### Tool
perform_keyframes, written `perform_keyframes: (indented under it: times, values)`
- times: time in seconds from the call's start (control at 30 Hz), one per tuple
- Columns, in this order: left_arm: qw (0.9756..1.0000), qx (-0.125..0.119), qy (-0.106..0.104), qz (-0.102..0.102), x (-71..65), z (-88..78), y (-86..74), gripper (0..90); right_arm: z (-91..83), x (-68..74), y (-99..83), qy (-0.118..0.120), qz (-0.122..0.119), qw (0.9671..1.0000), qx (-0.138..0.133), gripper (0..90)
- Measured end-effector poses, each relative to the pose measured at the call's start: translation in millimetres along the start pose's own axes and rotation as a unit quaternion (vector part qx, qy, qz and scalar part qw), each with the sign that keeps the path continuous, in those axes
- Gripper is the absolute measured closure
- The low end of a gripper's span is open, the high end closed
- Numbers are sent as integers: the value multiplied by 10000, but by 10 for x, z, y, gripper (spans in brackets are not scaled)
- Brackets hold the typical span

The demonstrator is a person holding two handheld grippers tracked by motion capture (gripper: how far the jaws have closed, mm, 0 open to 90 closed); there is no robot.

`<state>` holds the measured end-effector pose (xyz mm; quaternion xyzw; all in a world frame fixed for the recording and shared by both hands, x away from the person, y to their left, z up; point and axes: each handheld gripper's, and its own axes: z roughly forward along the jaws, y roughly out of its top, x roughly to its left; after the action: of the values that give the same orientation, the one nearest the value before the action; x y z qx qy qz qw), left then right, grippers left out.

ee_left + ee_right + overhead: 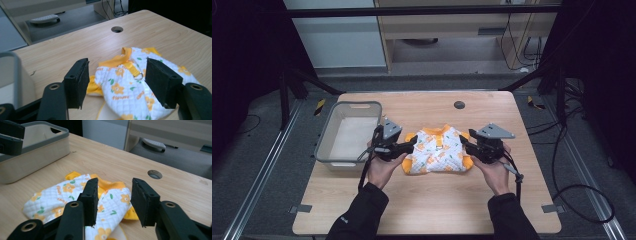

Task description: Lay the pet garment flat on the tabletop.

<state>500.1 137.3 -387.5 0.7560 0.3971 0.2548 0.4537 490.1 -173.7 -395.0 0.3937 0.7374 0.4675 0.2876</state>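
High view: a folded white-and-orange flowered garment (pixel 439 152) lies on the table (pixel 427 210) between the left gripper (pixel 413 143) and the right gripper (pixel 463 141), each facing an end of the bundle, apparently so both can work it at once. Left gripper view: jaws stand wide, with nothing clamped, the cloth lying just beyond and below them. Right gripper view: jaws are parted, empty, above the cloth's near fold. A grey bin (pixel 326 145) sits just outside the left gripper, likely the garment's destination.
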Motion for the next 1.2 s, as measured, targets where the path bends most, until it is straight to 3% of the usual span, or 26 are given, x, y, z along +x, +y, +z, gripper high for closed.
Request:
perform_keyframes:
  times: [0.2,0.47,0.57,0.63,0.73,0.8,1.03,1.1,1.2]
  values:
    - [9998,175,-67,47,77,-207,-233,331,-260,-37,-128,177,-16,9998,0,507]
    - [9989,429,-151,148,64,-257,-564,328,-338,-63,-445,369,8,9991,201,488]
    - [9984,526,-186,87,62,-184,-680,330,-286,-63,-584,423,45,9981,439,482]
    - [9970,732,-199,151,52,-128,-731,332,-251,-63,-659,440,77,9977,516,482]
    - [9965,794,-204,175,26,-63,-800,334,-190,-51,-755,482,21,9965,681,477]
    - [9959,856,-183,220,10,-22,-829,336,-139,-45,-815,575,107,9954,762,478]
    - [9922,1135,-324,388,-63,114,-905,358,14,19,-919,705,24,9929,957,479]
    - [9899,1269,-416,477,-115,175,-931,373,62,38,-940,733,-22,9921,1016,481]
    - [9890,1290,-457,562,-152,221,-947,403,133,54,-969,751,-31,9914,1076,520]
